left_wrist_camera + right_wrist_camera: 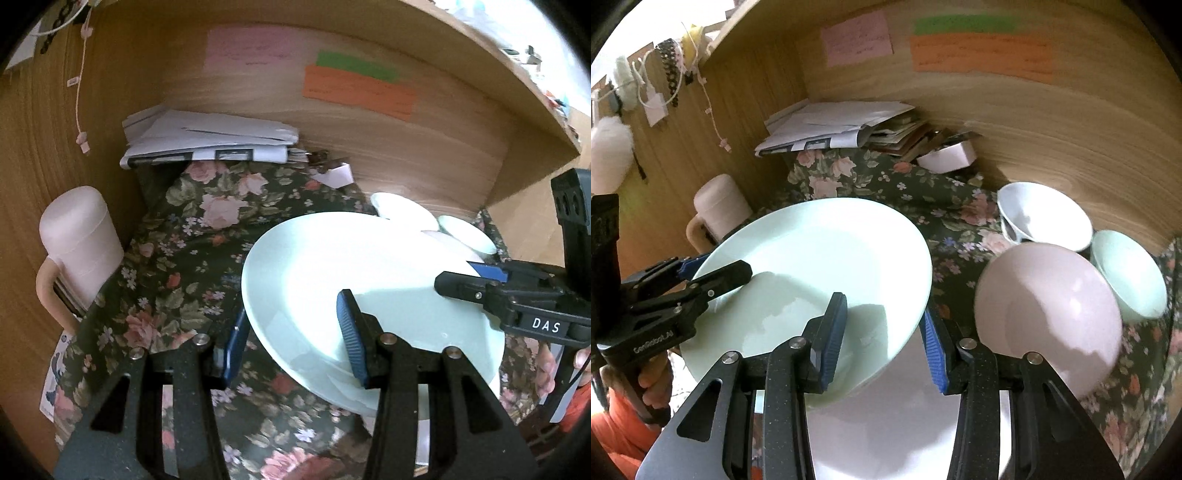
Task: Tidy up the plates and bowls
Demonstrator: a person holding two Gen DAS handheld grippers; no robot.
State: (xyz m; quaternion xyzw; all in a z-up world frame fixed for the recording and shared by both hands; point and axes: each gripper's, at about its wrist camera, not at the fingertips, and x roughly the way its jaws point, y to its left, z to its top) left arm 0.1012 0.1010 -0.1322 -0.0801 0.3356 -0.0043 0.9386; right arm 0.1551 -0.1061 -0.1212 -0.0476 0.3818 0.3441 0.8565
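The pale green plate (820,273) hangs tilted above the floral tablecloth (192,236), pinched at opposite rims: the left gripper (291,332) clamps its edge at about eight o'clock in the right wrist view, the right gripper (882,343) at about five. Glazed, stiff, slick and breakable, it probably needs both rim grips kept firm. The three bowls (1049,306) crowd at three o'clock.

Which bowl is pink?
The big pink bowl, nearest the right gripper. The two bowls behind it, the white bowl and the pale green bowl, are smaller.
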